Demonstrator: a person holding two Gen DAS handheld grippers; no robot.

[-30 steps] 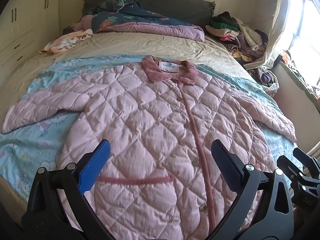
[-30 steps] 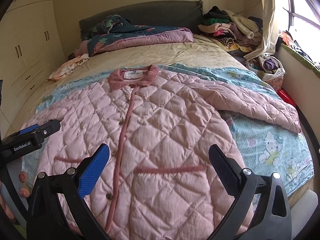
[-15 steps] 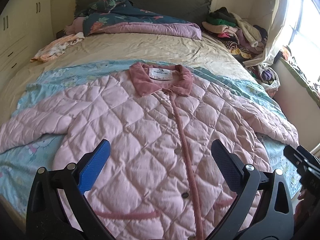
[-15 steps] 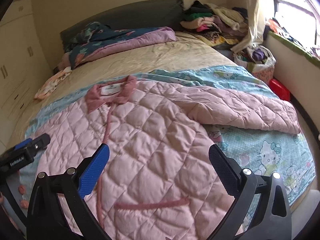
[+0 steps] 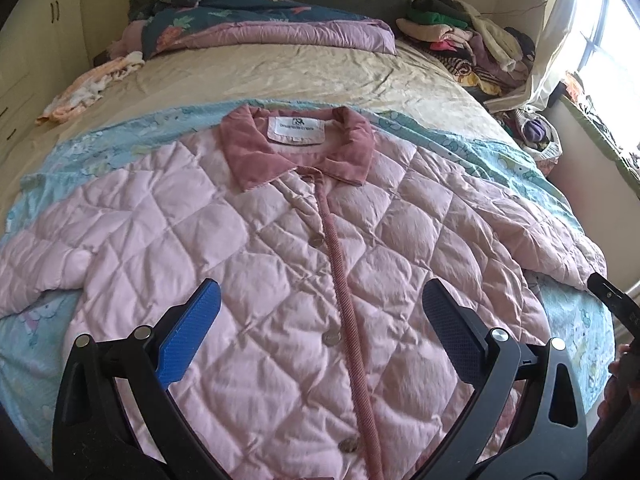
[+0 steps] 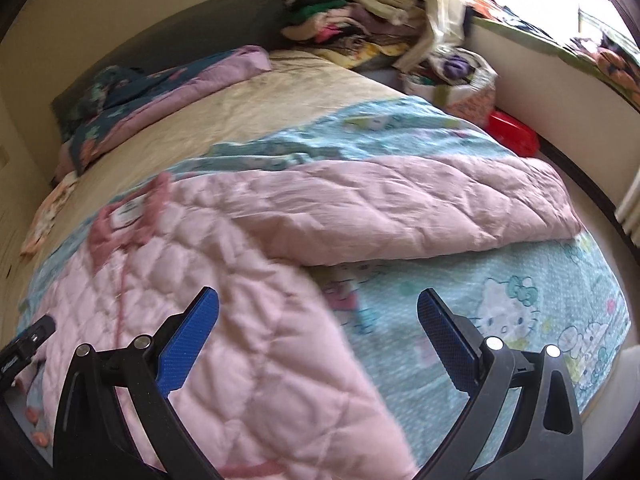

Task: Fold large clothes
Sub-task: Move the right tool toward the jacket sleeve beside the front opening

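A pink quilted jacket lies face up and buttoned on a light blue cartoon sheet, dark pink collar toward the headboard. My left gripper hovers open over the button placket at chest height, holding nothing. In the right wrist view the jacket is blurred, and its right sleeve stretches out toward the bed's right edge. My right gripper is open and empty above the jacket's right side edge, below the armpit. The other gripper's tip shows at the left view's right edge.
A folded floral and purple quilt lies at the headboard. A heap of clothes fills the bed's far right corner, and a small garment lies far left. A basket and red tub stand on the floor by the window wall.
Both grippers moved forward over the jacket. The left view advanced toward the collar; the right gripper swung rightward toward the outstretched sleeve. Both stayed open.
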